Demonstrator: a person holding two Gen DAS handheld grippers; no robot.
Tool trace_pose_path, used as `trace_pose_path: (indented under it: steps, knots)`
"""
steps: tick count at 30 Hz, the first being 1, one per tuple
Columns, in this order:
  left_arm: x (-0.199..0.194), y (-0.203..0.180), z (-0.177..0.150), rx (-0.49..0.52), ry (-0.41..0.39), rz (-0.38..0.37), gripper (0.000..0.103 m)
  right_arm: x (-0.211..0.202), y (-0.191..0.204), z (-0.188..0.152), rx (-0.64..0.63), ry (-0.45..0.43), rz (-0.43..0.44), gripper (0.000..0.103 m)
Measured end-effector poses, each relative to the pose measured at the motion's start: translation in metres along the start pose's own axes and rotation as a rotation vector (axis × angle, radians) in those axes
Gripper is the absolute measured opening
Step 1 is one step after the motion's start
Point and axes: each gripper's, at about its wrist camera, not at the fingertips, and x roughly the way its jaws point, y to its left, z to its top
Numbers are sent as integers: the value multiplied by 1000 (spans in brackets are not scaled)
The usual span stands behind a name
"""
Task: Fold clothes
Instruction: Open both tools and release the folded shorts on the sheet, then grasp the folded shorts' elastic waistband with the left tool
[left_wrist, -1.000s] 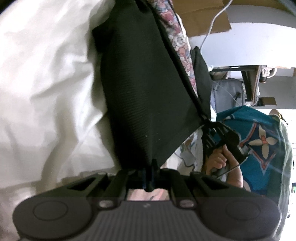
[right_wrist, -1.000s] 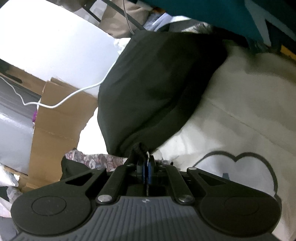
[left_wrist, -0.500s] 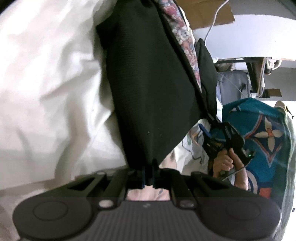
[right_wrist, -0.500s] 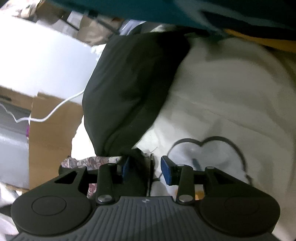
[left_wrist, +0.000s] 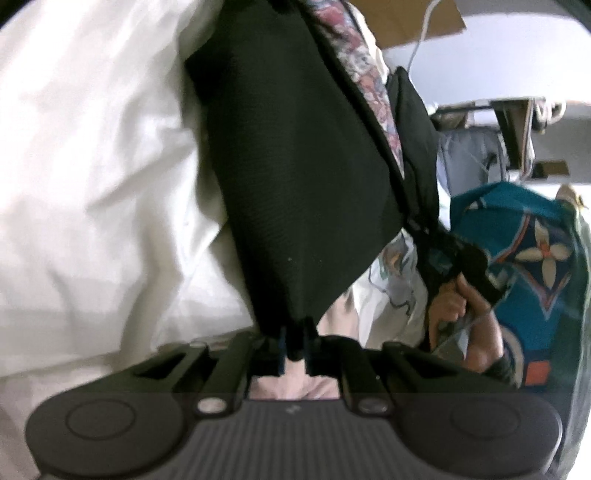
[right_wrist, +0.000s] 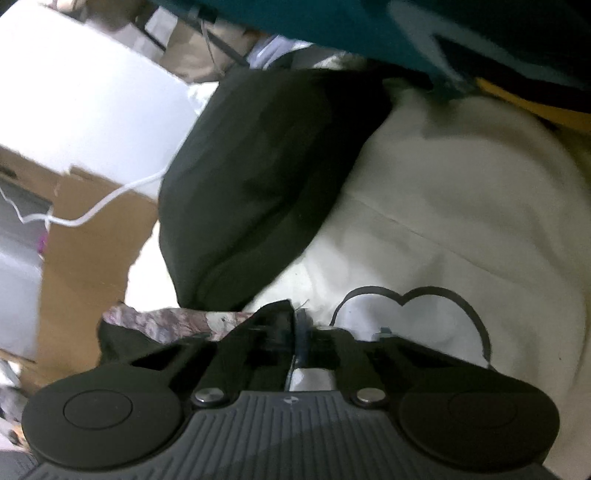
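While stretched taut, ribbed black garment (left_wrist: 295, 177), rumpled white sheet (left_wrist: 92, 166)

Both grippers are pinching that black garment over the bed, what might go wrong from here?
1. The left gripper pinches only a small corner of the black ribbed garment; a tug may pull it free.
2. The right gripper is also shut on just a thin edge, so that may slip.
3. The floral patterned fabric lies against the garment and might get dragged into the fold.

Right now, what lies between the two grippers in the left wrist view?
In the left wrist view, the black garment spans the stretch, pinched at one corner by the left gripper and at the other by the right gripper, over the white sheet.
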Motion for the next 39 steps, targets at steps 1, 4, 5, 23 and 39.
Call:
trace_pose_path:
  steps: [1, 4, 5, 23, 39]
  knots:
    - [-5, -3, 0, 20, -5, 14, 9, 0, 3, 1, -9, -6, -2, 0]
    - [-22, -7, 2, 53, -30, 37, 13, 1, 9, 6, -15, -5, 4, 0]
    - [-28, -7, 3, 56, -36, 41, 13, 0, 10, 7, -10, 0, 1, 2]
    - [-105, 15, 107, 39, -331, 181, 24, -43, 63, -3, -155, -84, 20, 44]
    - [-50, 27, 207, -71, -464, 148, 22, -24, 89, -21, -177, 64, 151, 44]
